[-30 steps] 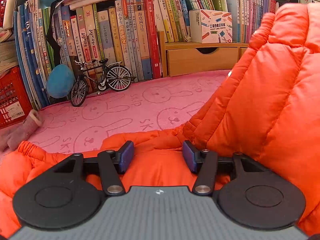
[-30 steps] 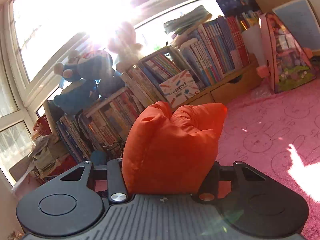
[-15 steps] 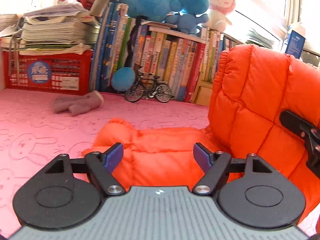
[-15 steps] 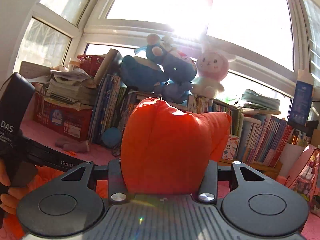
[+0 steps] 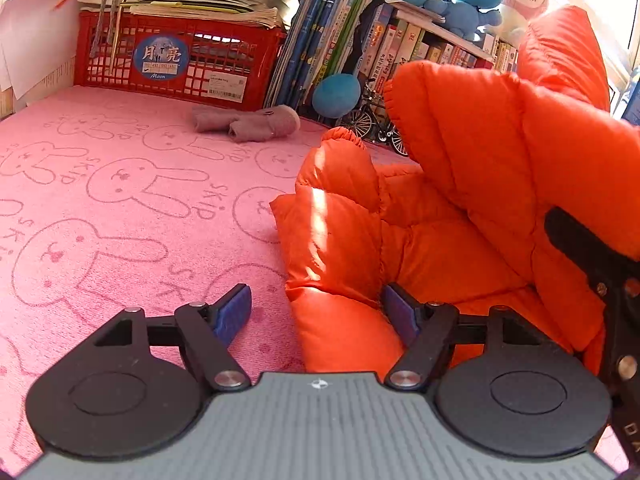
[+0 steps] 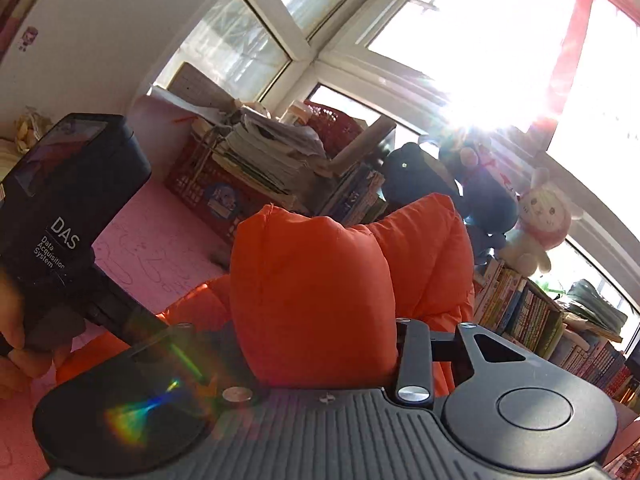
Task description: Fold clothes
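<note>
An orange puffer jacket (image 5: 460, 208) lies partly on the pink bunny-print mat (image 5: 120, 200), with one part lifted up at the right. My left gripper (image 5: 316, 314) is open, its blue pads (image 5: 234, 312) straddling the jacket's near left edge without clamping it. My right gripper (image 6: 316, 344) is shut on a thick fold of the orange jacket (image 6: 312, 296) and holds it raised. Part of the right gripper's black frame shows at the right edge of the left wrist view (image 5: 600, 272). The left gripper's black body shows in the right wrist view (image 6: 68, 208).
A red crate (image 5: 180, 60) with paper stacks stands at the mat's back. A grey plush (image 5: 248, 122), blue ball (image 5: 336, 94) and toy bicycle (image 5: 376, 120) lie before rows of books (image 5: 360, 40). Plush toys (image 6: 532, 224) sit above by the windows.
My left gripper has opened wider and swung left, now at the jacket's left edge. My right gripper keeps its fold and has tilted, carrying it over toward the left.
</note>
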